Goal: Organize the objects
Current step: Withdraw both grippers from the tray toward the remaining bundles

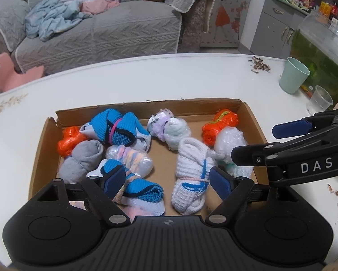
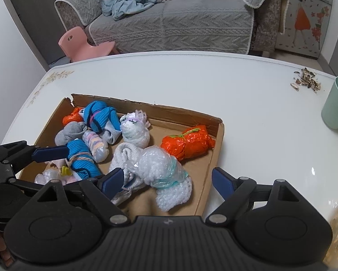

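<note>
A shallow cardboard box (image 1: 191, 103) (image 2: 169, 113) on the white table holds several rolled sock bundles. Among them are blue ones (image 1: 119, 126), a grey one (image 1: 83, 160), orange foil-wrapped ones (image 2: 187, 144) and bubble-wrapped ones. My left gripper (image 1: 167, 178) hovers open over the box's near side. A white sock roll with blue stripes (image 1: 191, 180) and a blue roll (image 1: 144, 192) lie below its fingers. My right gripper (image 2: 167, 180) (image 1: 266, 142) is open over the box's right part. A bubble-wrapped bundle (image 2: 162, 171) lies loose between its pads. The left gripper's blue pad (image 2: 49, 153) shows at the left edge of the right wrist view.
A mint green cup (image 1: 293, 76) (image 2: 336, 103), a clear plastic cup (image 1: 320, 100) and a fish tank (image 1: 322, 49) stand at the table's right. Seed shells (image 2: 306, 81) are scattered near the far edge. A grey sofa and a pink chair (image 2: 83, 43) lie beyond the table.
</note>
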